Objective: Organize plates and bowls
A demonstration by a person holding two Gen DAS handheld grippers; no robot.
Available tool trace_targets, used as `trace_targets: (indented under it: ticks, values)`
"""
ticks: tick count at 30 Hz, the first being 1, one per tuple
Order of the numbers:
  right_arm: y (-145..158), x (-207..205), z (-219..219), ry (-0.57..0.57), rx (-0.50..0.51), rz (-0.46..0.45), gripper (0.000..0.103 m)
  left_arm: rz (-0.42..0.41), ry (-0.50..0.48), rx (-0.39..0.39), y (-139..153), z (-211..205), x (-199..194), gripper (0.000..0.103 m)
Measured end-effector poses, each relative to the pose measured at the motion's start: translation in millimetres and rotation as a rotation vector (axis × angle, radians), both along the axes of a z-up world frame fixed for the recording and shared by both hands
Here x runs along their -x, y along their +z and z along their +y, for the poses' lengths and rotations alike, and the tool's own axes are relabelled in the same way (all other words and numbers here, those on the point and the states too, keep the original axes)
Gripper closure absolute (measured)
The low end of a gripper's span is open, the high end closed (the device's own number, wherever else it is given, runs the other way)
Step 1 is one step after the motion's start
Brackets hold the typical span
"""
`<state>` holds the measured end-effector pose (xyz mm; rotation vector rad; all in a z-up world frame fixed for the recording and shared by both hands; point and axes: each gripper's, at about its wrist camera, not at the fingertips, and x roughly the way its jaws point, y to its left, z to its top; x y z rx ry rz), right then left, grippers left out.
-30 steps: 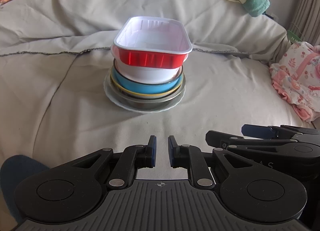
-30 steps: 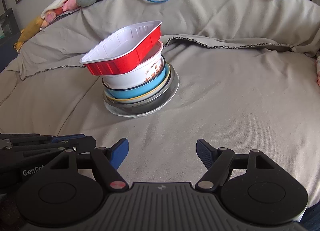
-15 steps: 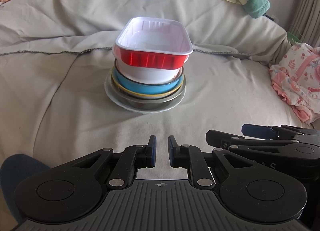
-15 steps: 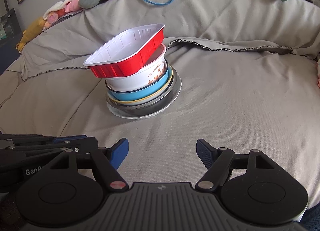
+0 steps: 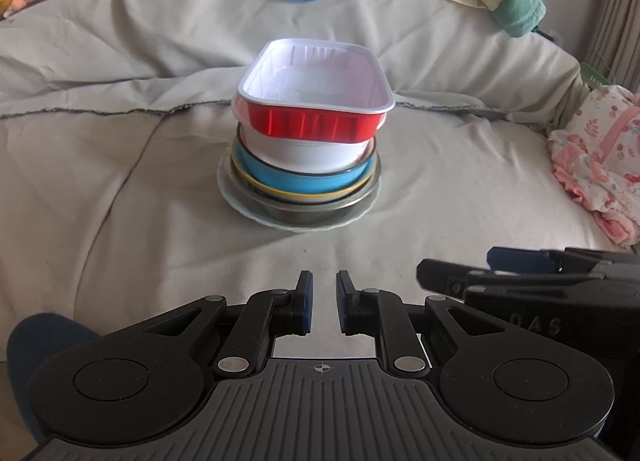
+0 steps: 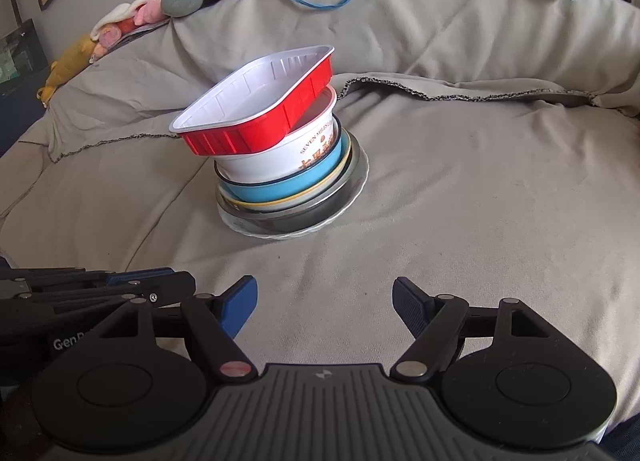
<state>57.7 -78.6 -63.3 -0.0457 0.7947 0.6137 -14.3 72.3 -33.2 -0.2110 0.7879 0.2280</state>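
From the left wrist, the left tool (image 5: 324, 307) has its fingers nearly together and empty, well short of the stack on the bed (image 5: 100, 189), where the red foil tray (image 5: 314, 109) sits atop a white paper bowl (image 5: 308, 151), blue bowl (image 5: 304, 181) and plates. From the right wrist, the right tool (image 6: 324, 301) gapes wide and empty; the tray (image 6: 256, 117) tilts, overhanging the white bowl (image 6: 288, 157). It looks light, thin and easily crushed, so pinching its rolled rim gently seems best.

I count one red tray (image 5: 316, 123), one white bowl (image 6: 280, 159), one blue bowl (image 5: 304, 181), one yellow-rimmed dish (image 5: 256, 186), one metal bowl (image 5: 304, 211), one white plate (image 5: 240, 207).
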Motion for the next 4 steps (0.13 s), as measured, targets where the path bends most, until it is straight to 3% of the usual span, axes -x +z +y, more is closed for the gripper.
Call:
trace_targets:
  ticks: [4]
  values:
    - [-3.1,-24.5,-7.5,-0.007,-0.029,0.011,0.027,0.032,0.056,-0.031,-5.9,14.4,-11.3,0.086]
